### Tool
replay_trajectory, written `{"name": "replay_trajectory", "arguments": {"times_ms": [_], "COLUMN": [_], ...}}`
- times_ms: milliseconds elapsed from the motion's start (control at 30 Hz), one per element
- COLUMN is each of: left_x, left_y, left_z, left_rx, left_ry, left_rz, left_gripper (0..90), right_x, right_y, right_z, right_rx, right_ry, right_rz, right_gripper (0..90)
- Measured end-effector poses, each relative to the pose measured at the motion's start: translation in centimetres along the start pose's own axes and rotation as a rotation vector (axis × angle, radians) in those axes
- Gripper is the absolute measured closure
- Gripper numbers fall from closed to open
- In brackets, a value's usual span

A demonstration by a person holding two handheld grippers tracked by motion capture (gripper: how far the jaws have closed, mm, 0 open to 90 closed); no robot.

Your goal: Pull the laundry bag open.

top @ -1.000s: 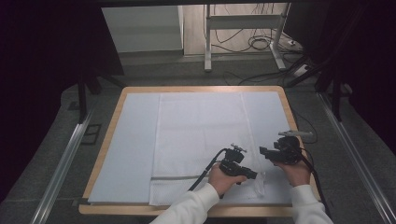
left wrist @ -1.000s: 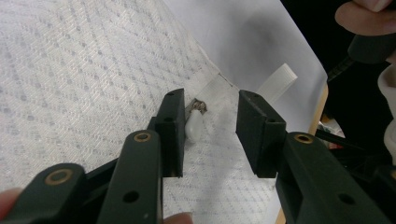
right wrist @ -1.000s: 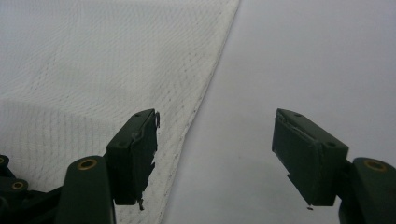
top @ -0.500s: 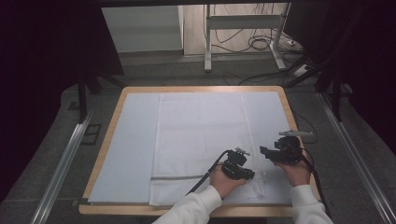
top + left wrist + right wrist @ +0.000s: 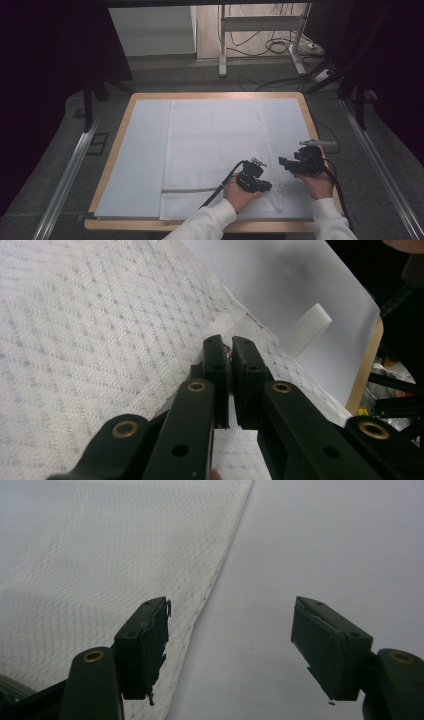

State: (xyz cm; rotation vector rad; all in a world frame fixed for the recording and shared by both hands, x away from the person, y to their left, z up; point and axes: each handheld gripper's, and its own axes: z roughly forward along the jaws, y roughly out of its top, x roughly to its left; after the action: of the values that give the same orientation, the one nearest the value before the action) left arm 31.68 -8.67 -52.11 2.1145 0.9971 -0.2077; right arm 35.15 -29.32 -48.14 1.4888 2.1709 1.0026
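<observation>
A white waffle-weave towel (image 5: 215,145) lies flat on a pale mat (image 5: 142,160). My left gripper (image 5: 265,186) is at the towel's right edge near the front corner. In the left gripper view its jaws have just been closing and now stand together (image 5: 227,342) on the towel's hem (image 5: 100,315), which puckers up at the tips. My right gripper (image 5: 284,161) hovers just right of that edge. In the right gripper view it is open (image 5: 232,610) over bare mat (image 5: 325,540), with the towel's edge (image 5: 100,540) by its left finger (image 5: 145,640) and nothing between the jaws.
The mat covers a wooden table whose rim (image 5: 107,175) shows all round. A small white ribbed tab (image 5: 307,330) lies on the mat beyond the towel's edge. Metal rails (image 5: 67,175) flank the table, and cables (image 5: 280,47) lie on the floor behind it.
The left gripper's jaws have drawn together at the towel's edge. Both hands have stayed where they were, and the right gripper is unchanged.
</observation>
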Motion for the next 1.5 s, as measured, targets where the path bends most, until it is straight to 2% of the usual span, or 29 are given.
{"name": "replay_trajectory", "arguments": {"times_ms": [167, 367, 467, 900, 1233, 1500], "left_x": [0.0, 0.2, 0.4, 1.3, 2.4, 2.2], "left_y": [-0.1, -0.2, -0.2, -0.4, -0.7, -0.9], "left_z": [-0.8, -2.8, -3.7, -6.8, -9.1, -8.8], "left_rx": [-0.019, -0.053, -0.069, -0.100, -0.132, -0.123], "left_ry": [-0.011, -0.024, -0.035, -0.038, -0.022, -0.025], "left_rz": [0.008, 0.025, 0.017, 0.028, 0.017, 0.025], "left_gripper": [86.7, 86.7, 86.7, 86.7, 86.7, 86.7], "right_x": [0.0, 0.0, -0.2, -0.4, -0.7, 0.3], "right_y": [0.0, 0.0, 0.0, 0.0, 0.0, 0.3], "right_z": [0.1, -0.3, -0.5, -0.9, -1.5, -1.6], "right_rx": [0.018, 0.022, 0.017, 0.016, 0.010, 0.027], "right_ry": [0.025, 0.043, 0.046, 0.052, 0.063, 0.169], "right_rz": [0.015, 0.033, 0.044, 0.065, 0.089, 0.108], "right_gripper": [29.8, 29.1, 29.1, 29.0, 28.9, 28.1]}}
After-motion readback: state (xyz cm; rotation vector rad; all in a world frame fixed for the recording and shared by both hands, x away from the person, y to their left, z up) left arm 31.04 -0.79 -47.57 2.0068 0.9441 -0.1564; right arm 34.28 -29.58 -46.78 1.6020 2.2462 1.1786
